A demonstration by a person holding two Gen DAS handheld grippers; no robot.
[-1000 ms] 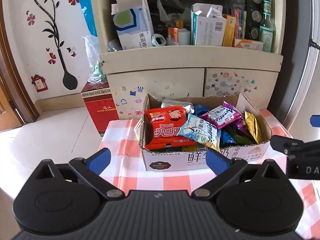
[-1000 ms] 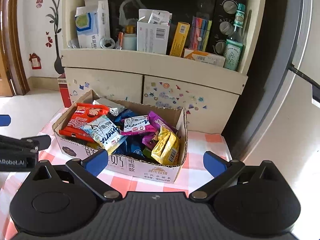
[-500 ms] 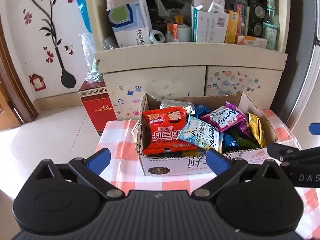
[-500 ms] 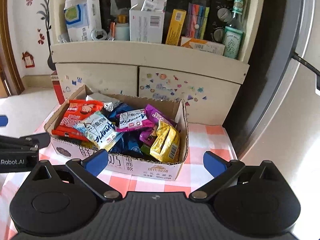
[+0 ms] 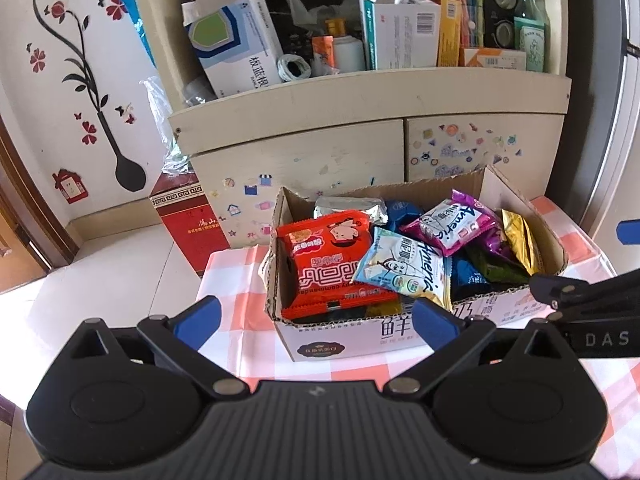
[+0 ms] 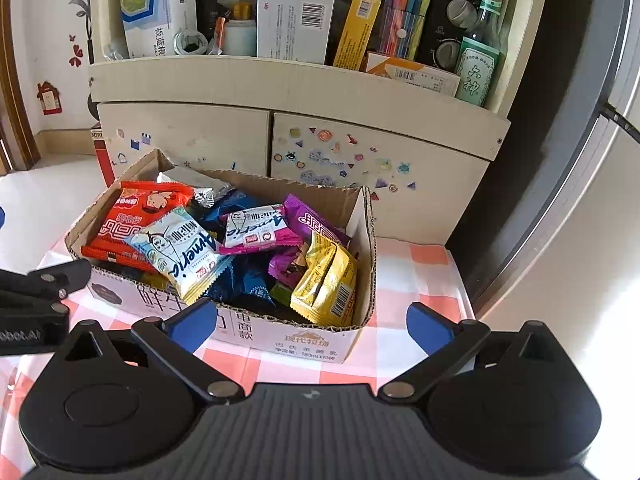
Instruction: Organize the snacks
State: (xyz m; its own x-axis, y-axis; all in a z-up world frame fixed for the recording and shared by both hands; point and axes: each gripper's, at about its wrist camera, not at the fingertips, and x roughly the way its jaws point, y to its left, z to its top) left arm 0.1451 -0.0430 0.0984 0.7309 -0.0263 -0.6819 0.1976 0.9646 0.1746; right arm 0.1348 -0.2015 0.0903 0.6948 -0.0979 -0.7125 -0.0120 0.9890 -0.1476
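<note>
You have a table under a red-and-white checked cloth (image 5: 240,280); directly on it sits one open cardboard box (image 6: 304,344), filled with snack packets (image 5: 332,264).

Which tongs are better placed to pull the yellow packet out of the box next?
Probably the right tongs: open, empty, and the yellow packet lies at their end of the cardboard box, just ahead. The left tongs, also open, face the red packet at the opposite end.
</note>
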